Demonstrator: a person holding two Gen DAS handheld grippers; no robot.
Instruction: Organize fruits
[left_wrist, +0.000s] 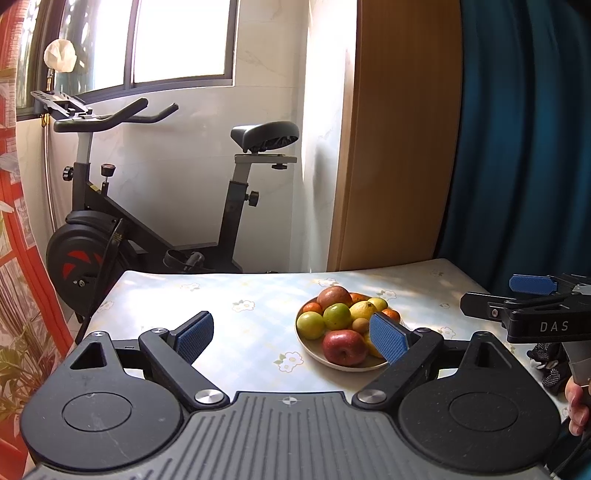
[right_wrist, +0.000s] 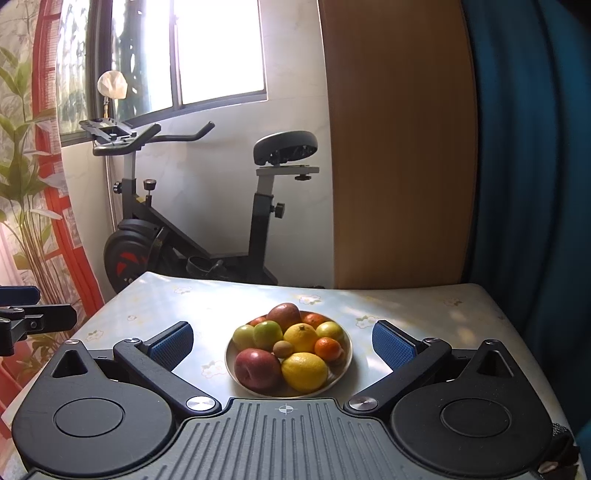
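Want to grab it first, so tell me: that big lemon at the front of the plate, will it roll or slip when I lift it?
The lemon looks round, so likely rolls once off the plate. It leans against the red apple, which may shift. Its skin probably grips the ridged pads.

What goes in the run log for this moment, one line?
left claw: open, empty | right claw: open, empty | fruit: all piled on plate | plate: on table | step: no fruit picked yet

Daylight floods a dark-framed window (right_wrist: 218, 55) above a black exercise bike (right_wrist: 192, 229) against the far white wall (right_wrist: 207, 166); a wooden panel (right_wrist: 399, 147) and blue curtain (right_wrist: 535, 184) stand right.
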